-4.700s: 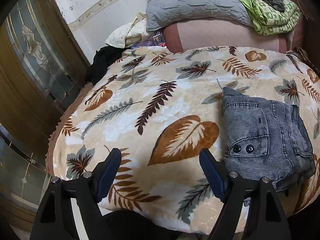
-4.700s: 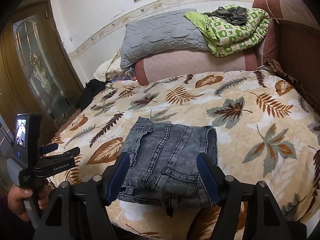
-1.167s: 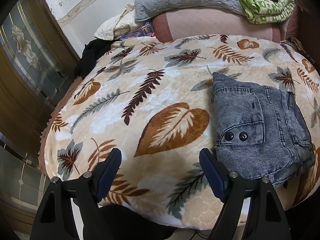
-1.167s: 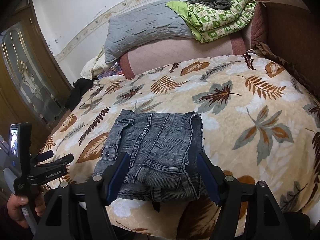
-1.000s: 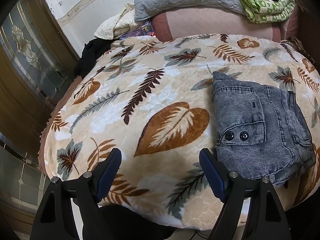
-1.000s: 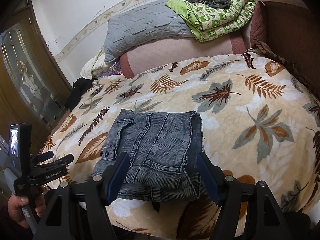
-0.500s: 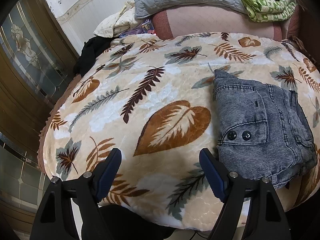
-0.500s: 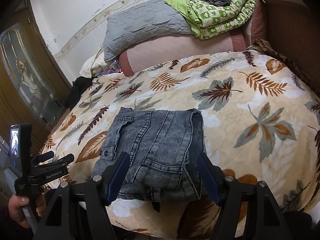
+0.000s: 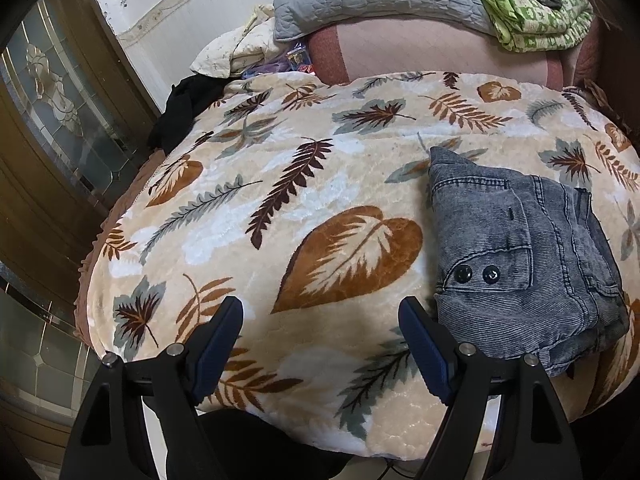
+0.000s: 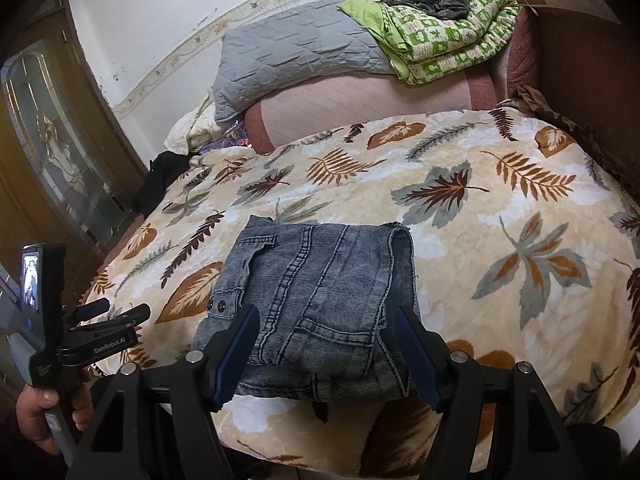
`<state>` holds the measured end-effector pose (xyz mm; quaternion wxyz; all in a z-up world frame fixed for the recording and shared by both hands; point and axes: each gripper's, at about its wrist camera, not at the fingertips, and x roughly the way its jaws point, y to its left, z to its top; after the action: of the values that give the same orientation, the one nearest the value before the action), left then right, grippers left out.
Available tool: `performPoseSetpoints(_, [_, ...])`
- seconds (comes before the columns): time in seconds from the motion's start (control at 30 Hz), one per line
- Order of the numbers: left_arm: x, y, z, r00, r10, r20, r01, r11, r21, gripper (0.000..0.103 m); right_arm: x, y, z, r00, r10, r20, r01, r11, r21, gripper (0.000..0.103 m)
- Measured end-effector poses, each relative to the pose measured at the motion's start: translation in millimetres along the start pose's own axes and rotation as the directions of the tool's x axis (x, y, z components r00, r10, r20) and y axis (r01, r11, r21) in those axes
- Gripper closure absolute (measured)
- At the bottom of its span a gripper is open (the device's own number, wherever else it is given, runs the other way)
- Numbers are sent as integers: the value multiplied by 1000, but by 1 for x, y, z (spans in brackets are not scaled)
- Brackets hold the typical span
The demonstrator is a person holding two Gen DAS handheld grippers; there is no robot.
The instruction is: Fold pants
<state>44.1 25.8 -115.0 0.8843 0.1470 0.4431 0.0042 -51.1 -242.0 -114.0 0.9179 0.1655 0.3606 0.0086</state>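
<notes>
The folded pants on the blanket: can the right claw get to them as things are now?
Probably yes. The right claw is open, pointing at the folded pants near the leaf-print blanket's front edge. Nothing lies between them, and the left claw stays off to the side.

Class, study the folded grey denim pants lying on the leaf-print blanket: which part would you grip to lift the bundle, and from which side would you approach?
Grip the folded pants at the stacked near edge, coming in low from the bed's front. The layers end there and overhang the blanket slightly, so open jaws should be able to pinch them all together. The right gripper already faces that edge.
</notes>
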Motion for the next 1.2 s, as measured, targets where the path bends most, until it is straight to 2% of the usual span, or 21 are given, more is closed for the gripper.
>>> performPoseSetpoints(1.2, [7, 8, -3, 1000, -8, -15, 7, 1000, -20, 22, 6, 8, 0, 1000, -2, -18, 2, 1000, -17, 30])
